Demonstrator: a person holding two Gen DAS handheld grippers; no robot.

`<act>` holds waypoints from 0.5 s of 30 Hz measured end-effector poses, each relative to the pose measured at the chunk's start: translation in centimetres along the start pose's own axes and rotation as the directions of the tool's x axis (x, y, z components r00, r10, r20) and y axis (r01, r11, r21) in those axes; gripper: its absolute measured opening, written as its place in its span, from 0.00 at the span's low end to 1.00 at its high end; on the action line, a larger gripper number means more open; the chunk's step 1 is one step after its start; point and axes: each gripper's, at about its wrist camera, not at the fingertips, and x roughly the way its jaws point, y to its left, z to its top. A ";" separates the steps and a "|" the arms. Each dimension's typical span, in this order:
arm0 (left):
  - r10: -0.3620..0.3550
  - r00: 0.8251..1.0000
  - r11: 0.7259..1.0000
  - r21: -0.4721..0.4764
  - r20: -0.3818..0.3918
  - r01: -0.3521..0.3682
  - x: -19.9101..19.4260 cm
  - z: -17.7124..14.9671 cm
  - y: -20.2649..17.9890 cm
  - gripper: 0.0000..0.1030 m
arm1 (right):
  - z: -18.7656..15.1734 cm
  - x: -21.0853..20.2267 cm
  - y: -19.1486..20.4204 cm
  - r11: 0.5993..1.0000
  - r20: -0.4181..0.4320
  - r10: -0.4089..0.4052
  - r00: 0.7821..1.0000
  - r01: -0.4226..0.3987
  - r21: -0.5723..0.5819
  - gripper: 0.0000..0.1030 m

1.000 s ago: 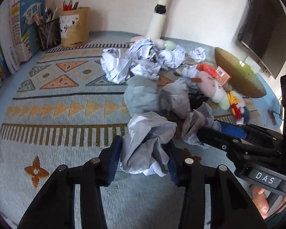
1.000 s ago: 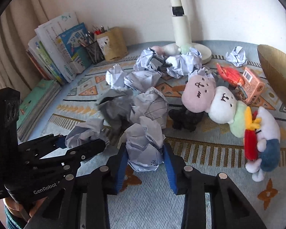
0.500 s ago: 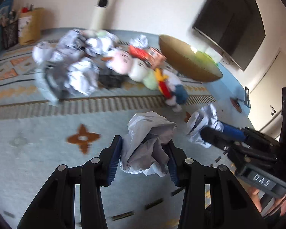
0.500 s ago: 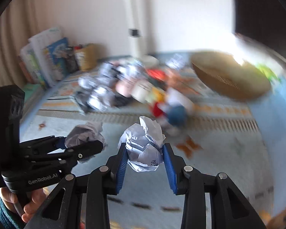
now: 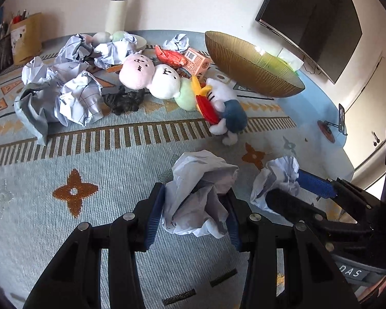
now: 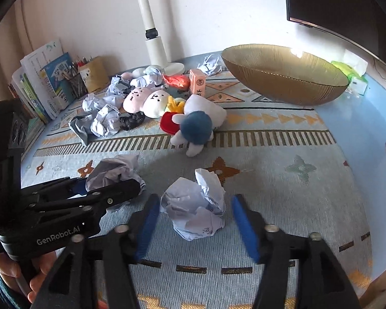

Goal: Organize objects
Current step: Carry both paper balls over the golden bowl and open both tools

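Crumpled paper ball (image 6: 196, 207) lies on the patterned cloth (image 6: 283, 200) of the table between the blue pads of the right tongs (image 6: 196, 221), whose jaws are opening and stand clear of it on both sides. Just to its left, the left tongs (image 5: 196, 213) are clenched on a second crumpled paper wad (image 5: 196, 193), held above the cloth. Farther back lie more crumpled sheets (image 5: 72, 97), a row of plush toys (image 5: 167, 85) and a small orange carton (image 5: 196, 63). A wide golden bowl (image 6: 283, 77) sits at the far right.
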 end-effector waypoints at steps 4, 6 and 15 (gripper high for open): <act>0.004 1.000 1.000 -0.005 0.000 -0.004 -0.4 0.6 0.0 0.40 | 0.0 0.5 -0.1 1.000 -0.020 0.023 1.000 -0.023 0.012 0.46; -0.008 1.000 1.000 0.001 0.026 0.008 -1.5 1.6 -0.3 0.40 | 0.5 -0.6 -0.4 1.000 0.013 0.022 1.000 -0.022 0.022 0.45; -0.178 0.974 0.974 0.169 0.142 0.154 -1.6 15.7 -8.6 0.40 | 11.9 -7.8 -7.9 0.975 0.312 -0.184 0.932 0.133 0.178 0.45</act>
